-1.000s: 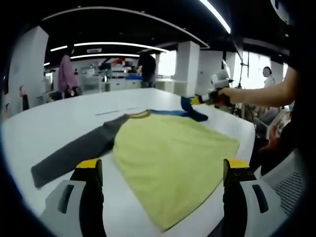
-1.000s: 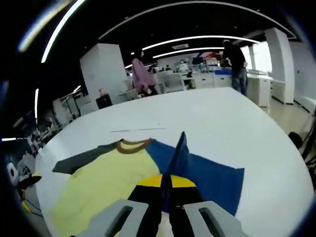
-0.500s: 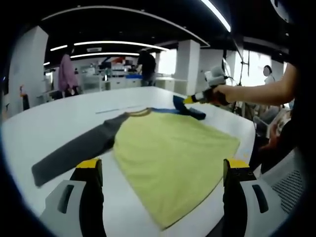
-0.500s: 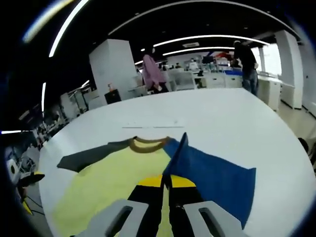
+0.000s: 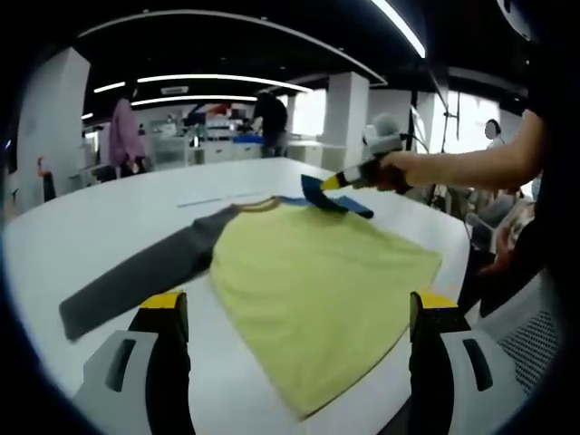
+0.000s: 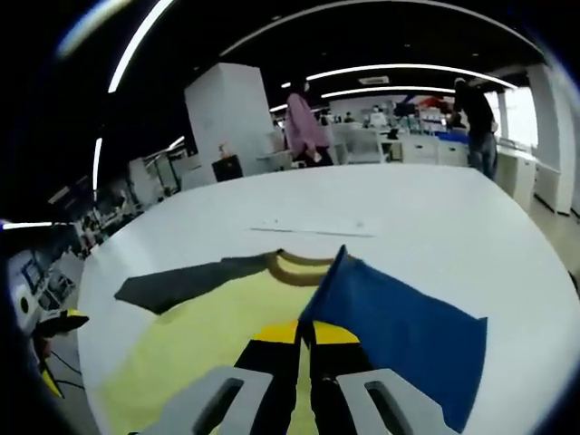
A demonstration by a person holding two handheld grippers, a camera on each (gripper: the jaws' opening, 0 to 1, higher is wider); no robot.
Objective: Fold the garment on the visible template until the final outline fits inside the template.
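We see the shirt (image 5: 308,290) lying flat on the white table (image 5: 82,227), its yellow body spread toward the left gripper (image 5: 294,317) and its brown collar (image 5: 256,207) on the far side. The grey sleeve (image 5: 136,276) extends flat across the table to the left in the left gripper view. The left gripper hovers above the near edge of the table with its jaws wide apart, holding nothing; the yellow hem lies between them in that view.

We see the right gripper (image 6: 304,340) with its jaws pressed together on the edge of the blue sleeve (image 6: 408,331), which is raised off the table at the pinched point and drapes down to the right. In the left gripper view the right gripper (image 5: 328,181) appears at the far right corner of the shirt, held by a hand (image 5: 399,170), with the blue sleeve (image 5: 340,198) lifted beside the collar.

A thin line (image 6: 313,230) is marked on the table beyond the collar. People stand at desks in the background.
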